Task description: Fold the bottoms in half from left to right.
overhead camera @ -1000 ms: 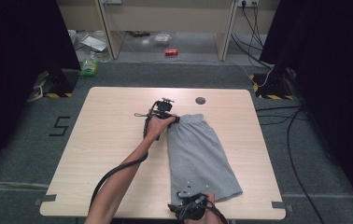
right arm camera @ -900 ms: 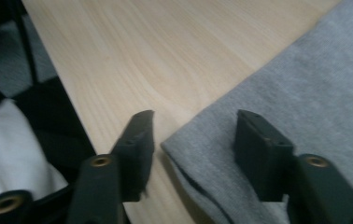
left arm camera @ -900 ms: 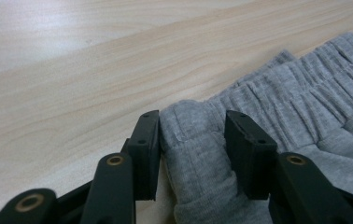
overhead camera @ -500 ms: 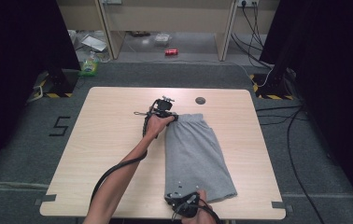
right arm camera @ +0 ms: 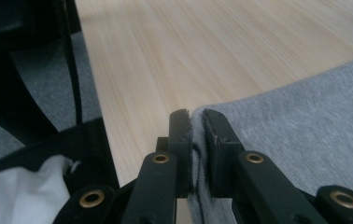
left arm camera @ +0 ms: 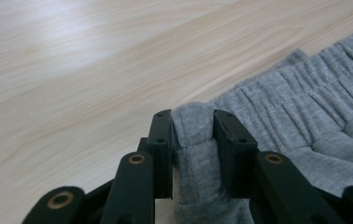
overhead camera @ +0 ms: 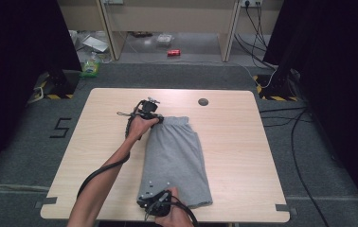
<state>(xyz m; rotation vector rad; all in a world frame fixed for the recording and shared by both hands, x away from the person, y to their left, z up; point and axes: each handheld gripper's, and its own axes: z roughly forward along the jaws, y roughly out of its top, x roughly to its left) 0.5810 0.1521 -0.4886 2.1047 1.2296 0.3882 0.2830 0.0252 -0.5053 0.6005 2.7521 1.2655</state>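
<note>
Grey shorts [overhead camera: 177, 158] lie folded lengthwise on the wooden table [overhead camera: 243, 142], waistband at the far end. My left gripper [overhead camera: 154, 116] is shut on the left corner of the waistband; in the left gripper view a bunched fold of the grey shorts [left arm camera: 305, 116] sits pinched at the left gripper [left arm camera: 192, 137]. My right gripper [overhead camera: 151, 203] is at the near left corner of the hem, shut on the thin edge of the grey shorts [right arm camera: 314, 135], which shows at the right gripper [right arm camera: 197, 133] in the right gripper view.
A round dark grommet [overhead camera: 203, 101] sits in the table's far edge. Beyond the table are a red can [overhead camera: 173, 52] and a green bottle [overhead camera: 91, 68] on the floor. Black cables [overhead camera: 286, 118] trail on the floor to the right.
Both grippers have dragged the shorts a little to the left on the table; the near hem has shifted left and the cloth lies straighter.
</note>
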